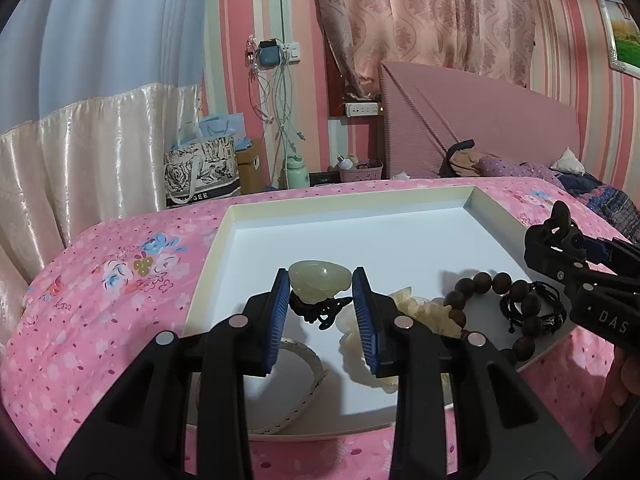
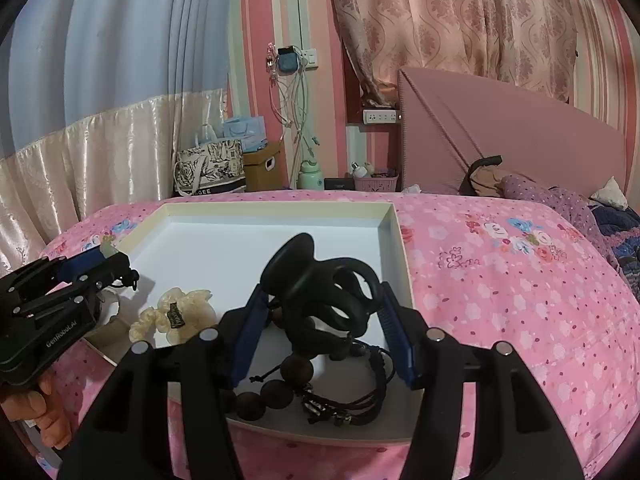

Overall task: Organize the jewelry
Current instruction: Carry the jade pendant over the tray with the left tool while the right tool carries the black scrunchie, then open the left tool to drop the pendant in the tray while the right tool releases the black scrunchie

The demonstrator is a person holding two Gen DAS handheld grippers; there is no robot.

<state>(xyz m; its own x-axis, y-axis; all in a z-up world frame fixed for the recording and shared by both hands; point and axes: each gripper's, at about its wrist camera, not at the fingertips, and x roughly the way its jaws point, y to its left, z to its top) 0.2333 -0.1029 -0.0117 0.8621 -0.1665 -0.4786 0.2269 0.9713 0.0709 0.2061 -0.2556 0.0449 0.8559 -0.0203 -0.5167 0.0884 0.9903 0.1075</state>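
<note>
My left gripper (image 1: 321,300) is clamped on a pale green carved jade pendant (image 1: 319,279) with a black knotted cord (image 1: 324,312), held above the shallow white cardboard tray (image 1: 348,208) on the pink floral bedspread (image 1: 100,288). My right gripper (image 2: 320,312) grips a black plastic hair claw clip (image 2: 320,284) over the tray's 5 o'clock corner. Beneath it lie a dark brown wooden bead bracelet (image 2: 276,392) and a black braided cord bracelet (image 2: 352,404). A cream crinkled fabric scrunchie (image 2: 176,314) rests at the tray's 7 o'clock, a white woven bangle (image 1: 304,376) beside it.
</note>
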